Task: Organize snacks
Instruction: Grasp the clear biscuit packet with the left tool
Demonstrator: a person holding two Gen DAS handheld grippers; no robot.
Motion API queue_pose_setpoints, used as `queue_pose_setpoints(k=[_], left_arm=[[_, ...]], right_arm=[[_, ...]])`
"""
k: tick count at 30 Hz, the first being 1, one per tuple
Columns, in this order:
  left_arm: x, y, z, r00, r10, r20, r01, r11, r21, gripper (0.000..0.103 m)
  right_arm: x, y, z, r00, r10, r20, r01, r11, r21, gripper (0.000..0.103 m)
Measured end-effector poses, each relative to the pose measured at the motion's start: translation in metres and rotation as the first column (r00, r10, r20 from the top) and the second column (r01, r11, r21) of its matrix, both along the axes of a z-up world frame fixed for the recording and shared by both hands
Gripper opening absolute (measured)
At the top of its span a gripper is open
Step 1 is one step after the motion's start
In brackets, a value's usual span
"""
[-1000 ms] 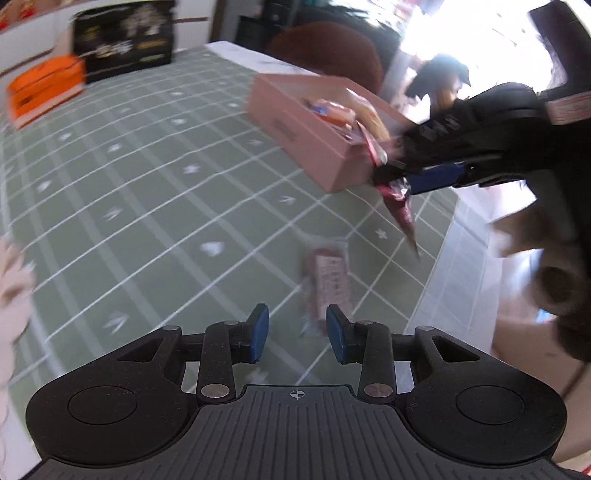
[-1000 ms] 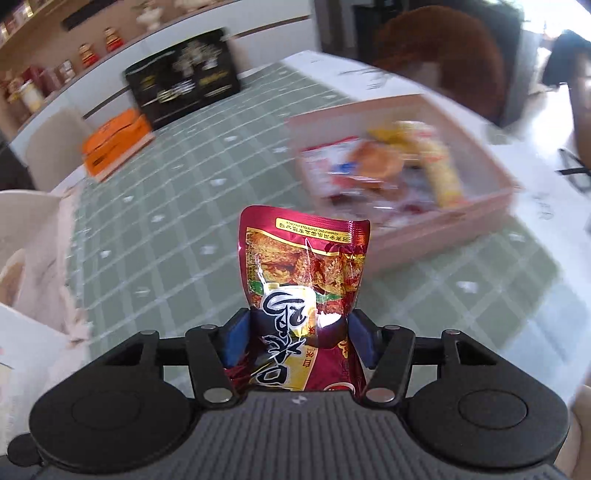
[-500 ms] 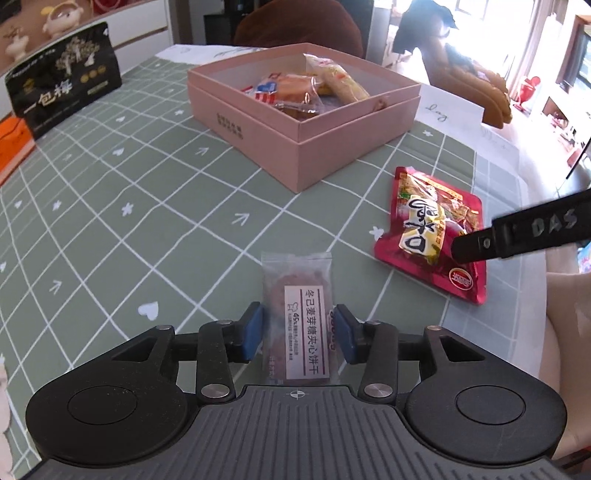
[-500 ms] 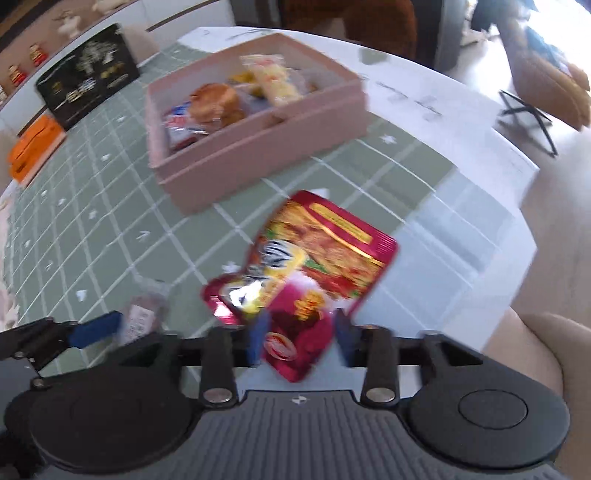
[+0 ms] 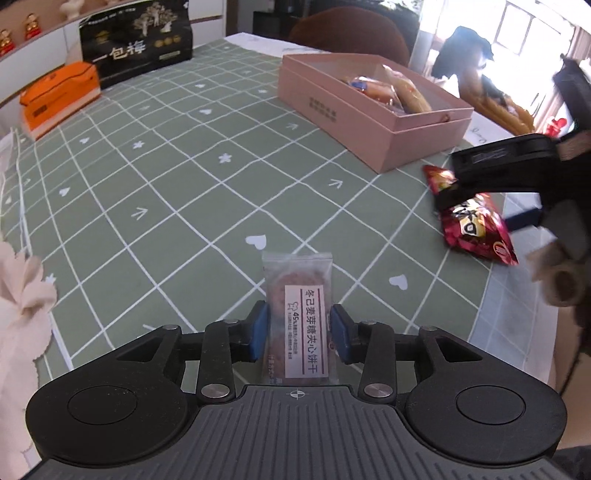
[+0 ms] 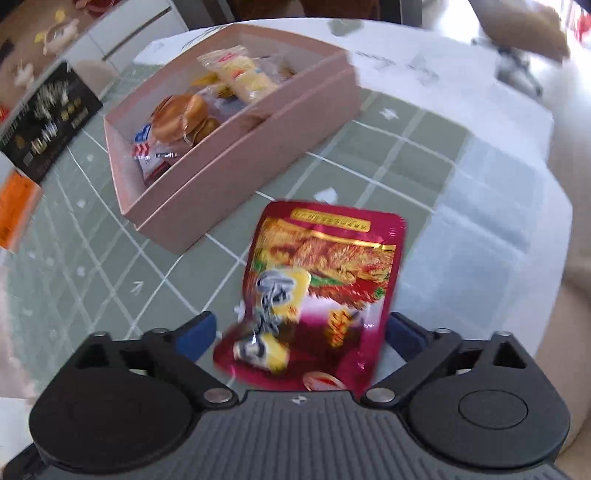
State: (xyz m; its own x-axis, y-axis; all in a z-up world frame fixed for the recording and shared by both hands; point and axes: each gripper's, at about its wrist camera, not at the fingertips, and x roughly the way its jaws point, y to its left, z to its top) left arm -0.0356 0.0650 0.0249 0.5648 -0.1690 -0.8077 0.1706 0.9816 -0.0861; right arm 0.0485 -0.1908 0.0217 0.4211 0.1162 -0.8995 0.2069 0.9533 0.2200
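Note:
A clear-wrapped biscuit packet (image 5: 300,302) with a white label lies on the green checked tablecloth between the blue pads of my left gripper (image 5: 298,335); the pads touch its sides. A red snack pouch (image 6: 317,291) lies flat on the table between the wide-open fingers of my right gripper (image 6: 299,332), which do not touch it. The pouch also shows in the left wrist view (image 5: 472,229) under the right gripper. An open pink box (image 5: 369,110) holding several snacks stands beyond; it also shows in the right wrist view (image 6: 236,162).
A black printed bag (image 5: 136,40) and an orange box (image 5: 59,98) stand at the table's far left. The table edge (image 5: 517,295) runs along the right, close to the red pouch. A brown chair (image 5: 351,33) stands behind the pink box.
My right gripper set the red pouch down on the table and opened wide. My left gripper moved onto the biscuit packet and closed its pads against it.

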Motion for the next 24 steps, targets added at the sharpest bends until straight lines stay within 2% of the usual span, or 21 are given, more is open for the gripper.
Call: queue_pose_setpoints(k=[2, 5, 7, 10, 11, 13, 17, 18, 20, 24], left_arm=[[-0.002, -0.002, 0.0, 1.0, -0.023, 0.009, 0.023, 1.0, 0.011, 0.046], [-0.004, -0.008, -0.002, 0.998, -0.051, 0.021, 0.05, 0.998, 0.032, 0.053], [-0.004, -0.01, -0.003, 0.998, -0.062, 0.029, 0.061, 0.998, 0.03, 0.058], [-0.002, -0.013, -0.005, 0.997, -0.066, 0.037, 0.064, 0.997, 0.045, 0.058], [-0.002, -0.015, -0.004, 0.997, -0.069, 0.034, 0.067, 0.996, 0.053, 0.058], [-0.003, -0.02, -0.005, 0.996, -0.085, 0.028, 0.082, 0.992, 0.091, 0.059], [-0.002, -0.019, -0.003, 0.998, -0.069, 0.007, 0.069, 0.993, 0.092, 0.059], [-0.001, -0.019, -0.003, 0.998, -0.067, 0.0, 0.067, 0.993, 0.093, 0.06], [0.002, -0.021, -0.002, 0.998, -0.058, -0.02, 0.06, 0.993, 0.1, 0.06], [0.01, -0.024, 0.0, 0.998, -0.031, -0.061, 0.037, 0.994, 0.102, 0.059]], right_arm=[[0.006, 0.019, -0.003, 0.999, 0.046, 0.02, -0.044, 0.994, -0.1, 0.099], [0.0, 0.039, -0.004, 0.987, 0.157, 0.033, -0.148, 0.971, -0.186, 0.091], [-0.012, 0.047, -0.004, 0.968, 0.246, 0.04, -0.234, 0.952, -0.2, 0.09], [-0.034, 0.046, -0.004, 0.944, 0.325, 0.063, -0.307, 0.93, -0.204, 0.092], [-0.038, 0.044, -0.005, 0.938, 0.338, 0.07, -0.318, 0.926, -0.204, 0.093], [-0.041, 0.038, -0.008, 0.936, 0.345, 0.068, -0.326, 0.924, -0.202, 0.102], [-0.032, 0.034, -0.009, 0.954, 0.293, 0.06, -0.277, 0.941, -0.197, 0.103], [-0.03, 0.036, -0.008, 0.956, 0.287, 0.059, -0.27, 0.942, -0.201, 0.101], [-0.032, 0.041, -0.005, 0.955, 0.29, 0.068, -0.271, 0.94, -0.207, 0.089], [-0.043, 0.044, 0.002, 0.938, 0.338, 0.072, -0.315, 0.922, -0.223, 0.074]])
